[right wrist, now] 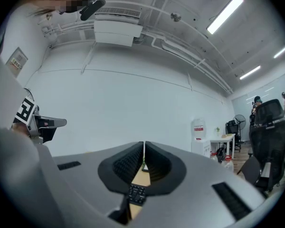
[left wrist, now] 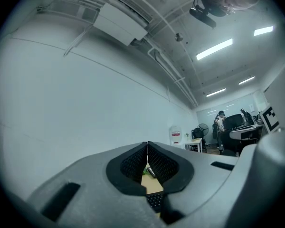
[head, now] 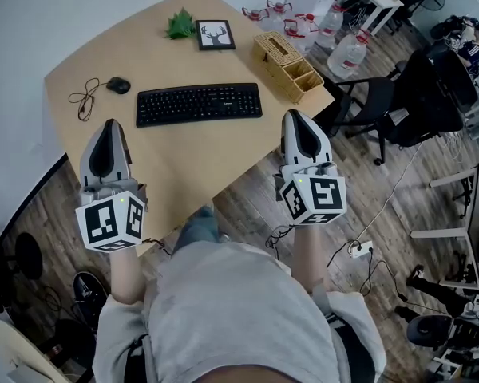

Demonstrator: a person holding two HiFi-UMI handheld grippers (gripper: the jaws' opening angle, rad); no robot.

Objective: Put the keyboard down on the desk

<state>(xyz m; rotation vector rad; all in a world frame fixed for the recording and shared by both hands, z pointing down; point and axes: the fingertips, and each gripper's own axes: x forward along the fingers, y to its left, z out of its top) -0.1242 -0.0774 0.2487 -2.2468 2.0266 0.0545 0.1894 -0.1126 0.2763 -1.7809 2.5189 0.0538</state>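
Note:
The black keyboard (head: 199,104) lies flat on the wooden desk (head: 199,162), apart from both grippers. My left gripper (head: 110,124) hovers over the desk's front left, short of the keyboard's left end, shut with nothing in it. My right gripper (head: 294,116) hangs at the desk's right edge, near the keyboard's right end, also shut and empty. In the left gripper view the jaws (left wrist: 147,145) meet, and a bit of keyboard (left wrist: 155,201) shows below them. The right gripper view shows closed jaws (right wrist: 144,144) with some keys (right wrist: 136,194) beneath.
A black mouse (head: 118,85) with a coiled cable (head: 84,98) sits left of the keyboard. Behind it are a green plant (head: 180,25), a framed deer picture (head: 215,35) and a wicker basket (head: 287,66). Water bottles (head: 347,54) and an office chair (head: 399,102) stand to the right.

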